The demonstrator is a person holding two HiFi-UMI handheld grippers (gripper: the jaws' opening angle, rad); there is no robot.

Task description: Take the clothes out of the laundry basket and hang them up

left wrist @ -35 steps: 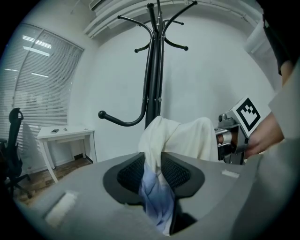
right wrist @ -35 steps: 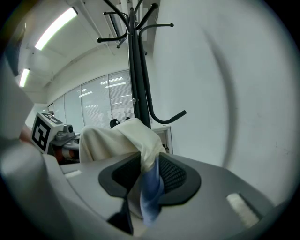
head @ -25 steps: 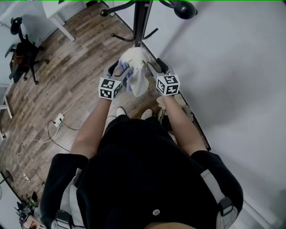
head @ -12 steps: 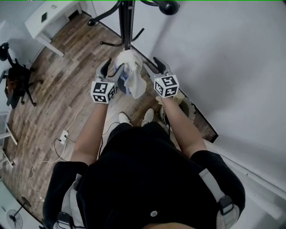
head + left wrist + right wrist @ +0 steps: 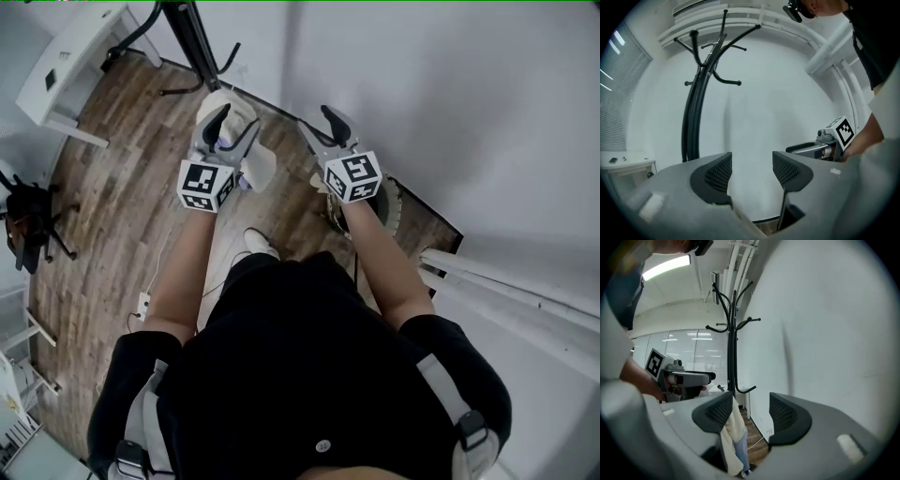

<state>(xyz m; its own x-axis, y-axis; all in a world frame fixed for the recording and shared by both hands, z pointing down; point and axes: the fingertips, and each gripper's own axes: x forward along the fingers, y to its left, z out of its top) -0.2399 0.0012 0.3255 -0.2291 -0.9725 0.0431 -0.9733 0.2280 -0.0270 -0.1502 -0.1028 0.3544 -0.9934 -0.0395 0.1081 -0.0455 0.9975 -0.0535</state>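
By wall, basket (image 5: 398, 199) half hidden behind arm, contents unclear; cloth (image 5: 261, 170) hangs at left gripper (image 5: 751, 164); its jaws and right gripper's (image 5: 751, 405) apart.

Cream garment (image 5: 259, 167), bunched, hanging aloft

Soft, even indoor light from a ceiling strip lamp (image 5: 668, 266) — gripper views fisheye-warped, dark-cornered.

Left tongs (image 5: 221, 131) have a cream garment (image 5: 255, 169) bunched around them, just beside the black coat stand (image 5: 192, 42). Right tongs (image 5: 330, 127) sit apart from it, near the wall, with the laundry basket (image 5: 392, 202) under that arm.
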